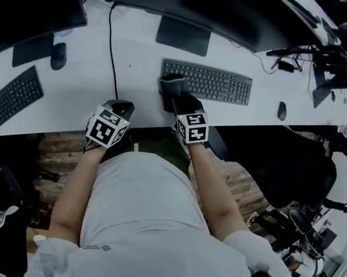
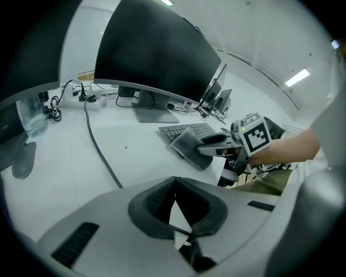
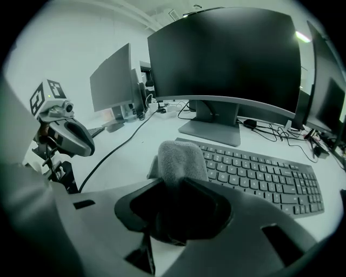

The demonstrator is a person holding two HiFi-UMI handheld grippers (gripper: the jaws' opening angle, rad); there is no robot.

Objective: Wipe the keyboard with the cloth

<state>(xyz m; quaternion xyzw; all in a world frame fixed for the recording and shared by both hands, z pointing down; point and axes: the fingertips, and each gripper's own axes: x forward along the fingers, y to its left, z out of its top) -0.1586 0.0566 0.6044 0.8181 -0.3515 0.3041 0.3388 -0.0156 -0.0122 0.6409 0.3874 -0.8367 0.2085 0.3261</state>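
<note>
Right gripper (image 3: 181,186) pinches the cloth (image 3: 181,159) at the keyboard (image 3: 259,173) left end; hard pressing could push the keyboard away, since the left gripper (image 2: 175,203), pressed together and empty, does not hold it

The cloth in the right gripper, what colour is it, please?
Grey cloth, clearest in the right gripper view.

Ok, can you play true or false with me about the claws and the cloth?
1. The right claw is holding a grey cloth. True.
2. The cloth is at the right end of the keyboard. False: it is at the keyboard's left end.
3. The left claw is holding a mouse. False: it is shut with nothing in it.
4. The monitor behind the keyboard has a dark screen. True.
</note>
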